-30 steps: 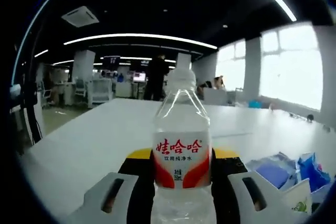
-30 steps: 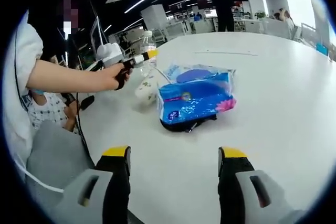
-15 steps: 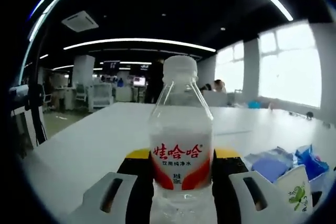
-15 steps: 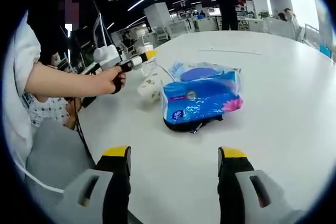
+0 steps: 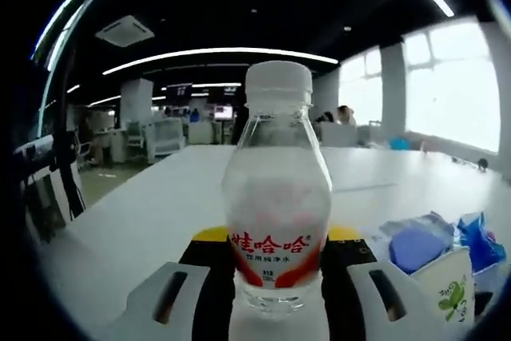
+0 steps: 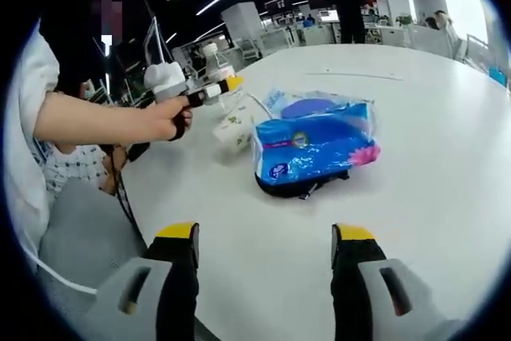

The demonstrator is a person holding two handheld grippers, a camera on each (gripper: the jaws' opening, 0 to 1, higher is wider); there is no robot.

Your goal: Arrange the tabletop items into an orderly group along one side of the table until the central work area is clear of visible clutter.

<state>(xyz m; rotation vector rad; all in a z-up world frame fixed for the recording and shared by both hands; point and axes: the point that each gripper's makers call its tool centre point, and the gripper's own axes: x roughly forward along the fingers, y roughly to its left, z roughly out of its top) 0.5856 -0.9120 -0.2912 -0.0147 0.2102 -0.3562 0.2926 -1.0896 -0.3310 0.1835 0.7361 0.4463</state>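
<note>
Left tongs (image 5: 275,257) clamp a bottle (image 5: 276,197) low on its body, at the red-lettered label. Bottle upright, white cap up, long axis running straight up the left gripper view; clear plastic, its bottom visible just above the view's lower edge. Contents hard to judge. Right of it, a paper cup (image 5: 455,293) with a green print, cut off by the rim, and a blue pack (image 5: 423,241) partly hidden behind it.

Right gripper view: right tongs (image 6: 263,237) spread wide, nothing between them, over bare white worktop (image 6: 431,117). Blue pack (image 6: 315,145) lies flat, on something dark I cannot identify. Cup (image 6: 235,127) just beside it towards the worktop's near left edge. Left tongs (image 6: 214,89) and a hand (image 6: 168,117) raised above that edge; bottle (image 6: 214,61) mostly masked.
</note>
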